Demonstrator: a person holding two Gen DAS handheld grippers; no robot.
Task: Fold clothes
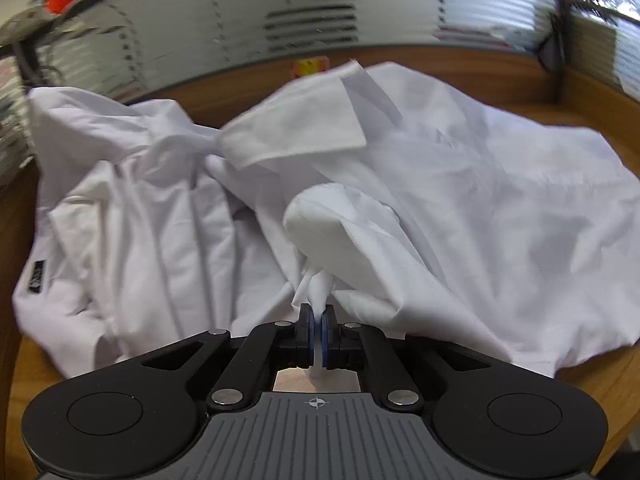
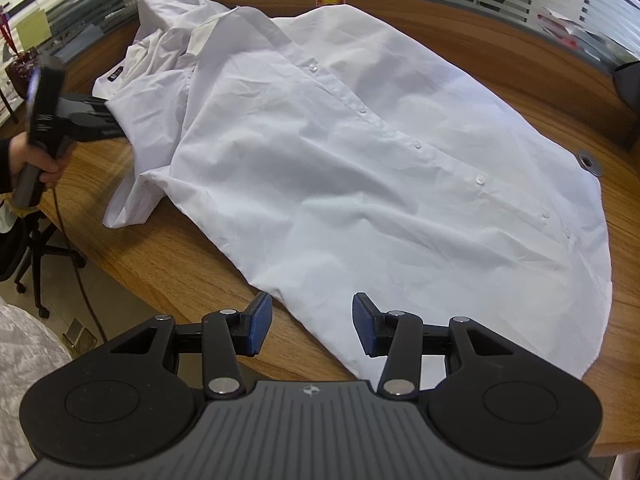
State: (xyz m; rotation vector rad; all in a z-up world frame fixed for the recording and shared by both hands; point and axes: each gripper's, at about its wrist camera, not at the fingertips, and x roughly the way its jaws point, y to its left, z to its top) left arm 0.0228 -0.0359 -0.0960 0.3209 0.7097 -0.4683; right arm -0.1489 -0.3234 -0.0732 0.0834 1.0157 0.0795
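A white button-up shirt (image 2: 360, 152) lies spread over the wooden table (image 2: 168, 256), its button placket running diagonally and its collar end bunched at the far left. In the left wrist view the shirt (image 1: 460, 200) is rumpled, collar (image 1: 296, 128) raised. My left gripper (image 1: 318, 320) is shut on a pinched fold of the white cloth, near a sleeve cuff (image 1: 336, 224). From the right wrist view that left gripper (image 2: 80, 120) reaches under the shirt's left edge, held by a hand (image 2: 32, 160). My right gripper (image 2: 312, 324) is open just above the shirt's near hem, nothing between its blue pads.
A glass partition with striped frosting (image 1: 312, 20) rises behind the table's raised wooden rim. A cable grommet (image 2: 590, 162) sits in the table by the shirt's right edge. An office chair base (image 2: 36, 264) stands on the floor at left, past the table's near edge.
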